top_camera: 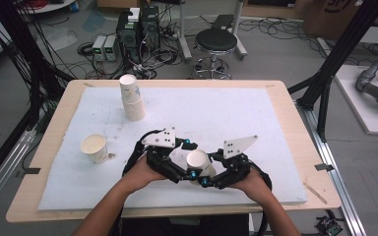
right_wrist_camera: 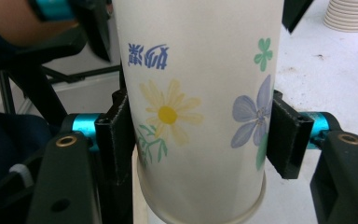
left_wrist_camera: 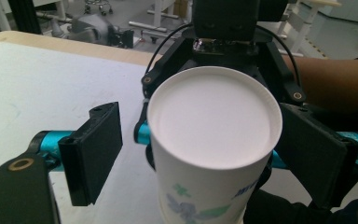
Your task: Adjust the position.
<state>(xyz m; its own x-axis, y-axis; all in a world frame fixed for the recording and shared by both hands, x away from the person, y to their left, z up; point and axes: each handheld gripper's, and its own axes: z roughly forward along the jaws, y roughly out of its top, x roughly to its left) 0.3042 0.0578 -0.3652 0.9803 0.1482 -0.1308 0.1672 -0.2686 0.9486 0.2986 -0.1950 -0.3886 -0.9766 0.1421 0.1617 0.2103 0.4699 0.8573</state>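
Observation:
A flowered paper cup (top_camera: 197,161) is held above the white mat near the table's front edge, between both grippers. My right gripper (right_wrist_camera: 196,135) is shut on it, one pad pressed on each side of the cup wall (right_wrist_camera: 200,93). My left gripper (left_wrist_camera: 200,158) stands open around the same cup (left_wrist_camera: 214,126), whose flat white round end faces its camera. Its left pad (left_wrist_camera: 93,151) is clear of the cup, and the right pad (left_wrist_camera: 310,156) is close beside it. In the high view the left gripper (top_camera: 186,161) and right gripper (top_camera: 210,172) meet at the cup.
A stack of upside-down paper cups (top_camera: 132,98) stands at the mat's back left. One upright cup (top_camera: 94,147) sits at the left. The white mat (top_camera: 236,113) covers most of the wooden table (top_camera: 285,88). A stool (top_camera: 215,44) and cables lie beyond.

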